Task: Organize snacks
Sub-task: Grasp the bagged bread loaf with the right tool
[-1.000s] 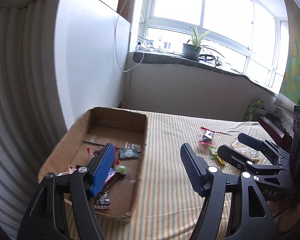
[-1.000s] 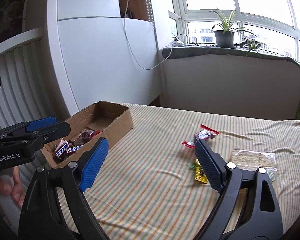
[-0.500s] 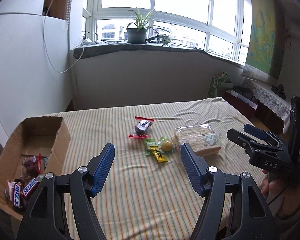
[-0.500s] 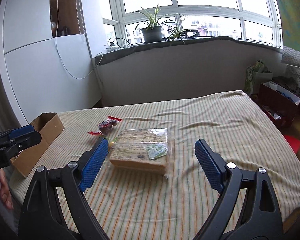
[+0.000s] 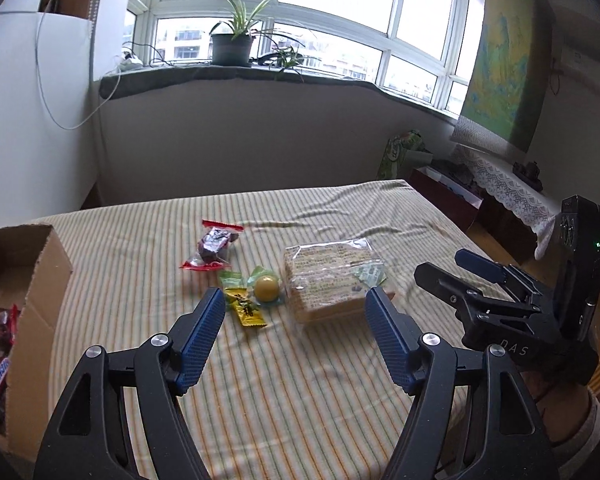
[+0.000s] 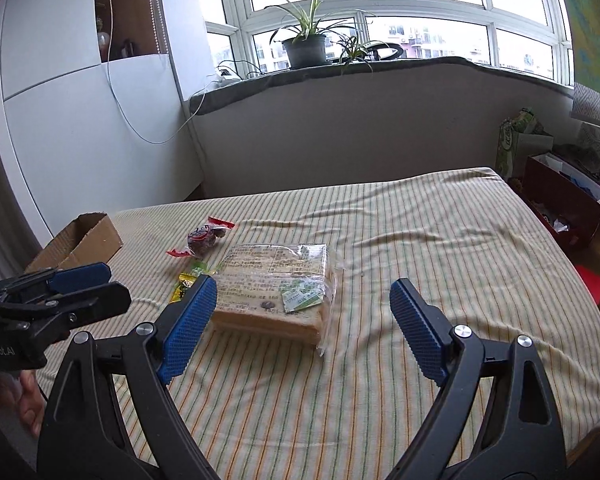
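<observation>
With both grippers swung away from the cardboard box (image 5: 28,280), the left gripper (image 5: 296,320) fingers are spreading, empty, before the candies (image 5: 256,296). The right gripper (image 6: 302,304), fingers spread wide and empty, faces the wrapped bread (image 6: 276,292), likely next for boxing.

Ahead of your tongs: one wrapped bread loaf (image 5: 332,280), one red-wrapped sweet (image 5: 212,245), one yellow ball candy (image 5: 266,289), one yellow sachet (image 5: 245,309). Left of them: one cardboard box (image 5: 40,280).

L gripper (image 5: 296,320) opening (nothing between), over yellow candy (image 5: 247,309) nr bread pack (image 5: 332,280).
</observation>
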Motion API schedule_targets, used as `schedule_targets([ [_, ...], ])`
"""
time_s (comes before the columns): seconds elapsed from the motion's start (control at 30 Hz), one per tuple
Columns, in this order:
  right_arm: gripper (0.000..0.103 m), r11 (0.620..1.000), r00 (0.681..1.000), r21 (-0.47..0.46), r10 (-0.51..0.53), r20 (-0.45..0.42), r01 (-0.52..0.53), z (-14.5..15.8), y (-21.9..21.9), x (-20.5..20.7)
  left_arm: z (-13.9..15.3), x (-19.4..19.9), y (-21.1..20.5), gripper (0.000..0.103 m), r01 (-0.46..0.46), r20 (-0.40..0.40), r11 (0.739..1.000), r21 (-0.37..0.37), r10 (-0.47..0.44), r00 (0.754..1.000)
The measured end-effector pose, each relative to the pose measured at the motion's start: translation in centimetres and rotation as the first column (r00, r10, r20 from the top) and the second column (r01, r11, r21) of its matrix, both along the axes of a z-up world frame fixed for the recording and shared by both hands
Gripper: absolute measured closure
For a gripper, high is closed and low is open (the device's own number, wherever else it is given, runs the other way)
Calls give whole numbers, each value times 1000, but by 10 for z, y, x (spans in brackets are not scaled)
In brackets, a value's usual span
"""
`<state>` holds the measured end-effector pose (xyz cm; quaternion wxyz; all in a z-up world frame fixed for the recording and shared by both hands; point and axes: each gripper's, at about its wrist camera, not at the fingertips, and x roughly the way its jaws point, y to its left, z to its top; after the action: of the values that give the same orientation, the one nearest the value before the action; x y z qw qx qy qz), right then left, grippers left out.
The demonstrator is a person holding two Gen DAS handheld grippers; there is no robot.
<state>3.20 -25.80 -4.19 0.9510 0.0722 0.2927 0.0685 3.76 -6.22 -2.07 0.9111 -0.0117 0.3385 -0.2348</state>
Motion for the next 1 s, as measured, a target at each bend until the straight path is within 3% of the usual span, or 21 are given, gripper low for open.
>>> schedule_targets([
  [0.13,6,1000,998,19,9,-59,-8,-10,-7,29,-28,18,-16,30,28,-107,999,-34,-32,994],
  [0.3,6,998,990,38,45,-137,-40,-25,-10,65,-60,38,-33,30,43,-203,998,-45,-51,978],
  [0.7,6,990,965,75,132,-228,-118,-47,-1,94,-74,60,-49,30,79,-237,996,-47,-88,968],
  [0.8,34,982,957,119,173,-232,-149,-52,0,93,-74,61,-52,30,93,-224,995,-40,-99,970],
  [1.0,36,979,960,140,176,-218,-147,-52,0,90,-75,61,-52,34,107,-203,994,-31,-111,973],
])
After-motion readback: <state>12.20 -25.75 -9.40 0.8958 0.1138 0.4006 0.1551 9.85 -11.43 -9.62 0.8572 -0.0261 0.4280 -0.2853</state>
